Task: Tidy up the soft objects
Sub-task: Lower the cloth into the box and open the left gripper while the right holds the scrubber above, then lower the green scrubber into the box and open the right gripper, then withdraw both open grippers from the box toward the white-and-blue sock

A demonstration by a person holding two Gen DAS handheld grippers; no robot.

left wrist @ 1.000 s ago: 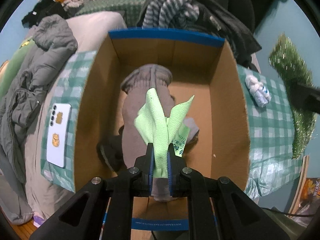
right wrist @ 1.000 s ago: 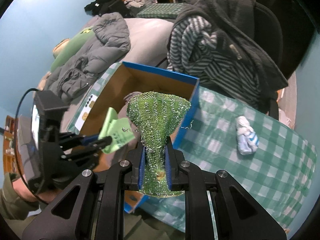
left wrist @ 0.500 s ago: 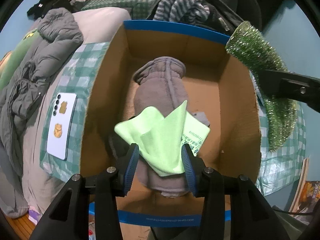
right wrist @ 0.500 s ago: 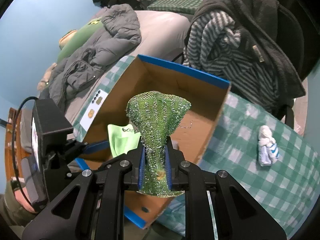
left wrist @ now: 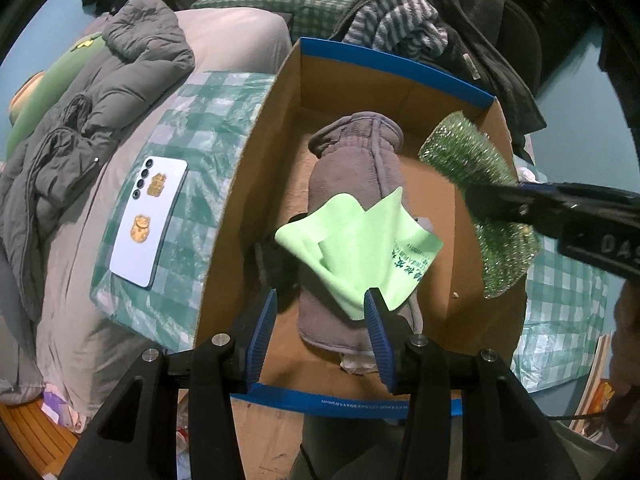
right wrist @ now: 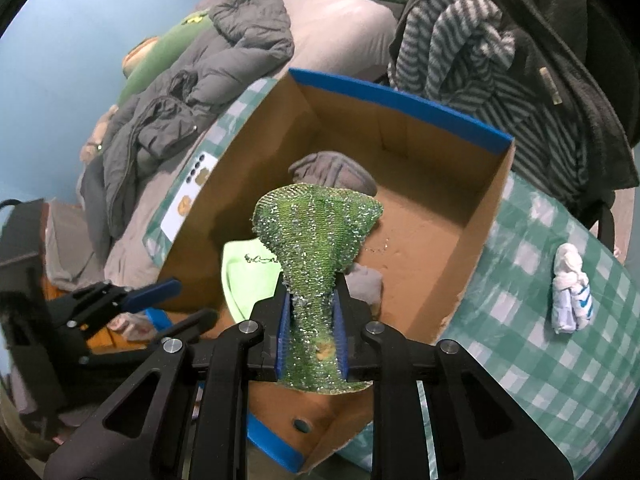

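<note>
Since a second ago our left tongs [left wrist: 320, 332] have let the cloth [left wrist: 360, 248] go: it was pinched upright between the pads, and now it lies spread on the grey garment [left wrist: 356, 168] inside the box [left wrist: 256, 184]. Those tongs stand well apart, nothing between them, hovering over the near end of the box. Our right tongs [right wrist: 311, 320] have swung in from the side and now sit above the box with the glittery green scrubber [right wrist: 316, 224]. They're just starting to open, yet the blue pads are touching the scrubber's waist on both sides, so it's held for the moment.

So we're at the drop-off for item 2. The cloth is in; the scrubber hangs over the bare cardboard floor, right of the garment as the left camera sees it. Next we'd want the right tongs to open fully and let the scrubber fall clear of the box wall, then lift away. It's light and springy, so it may cling to a pad.

1 white and blue bundle [right wrist: 570, 292] waits on the checked desk [right wrist: 540, 360] beside the box, probably next. A phone [left wrist: 150, 216] lies on the other side.
</note>
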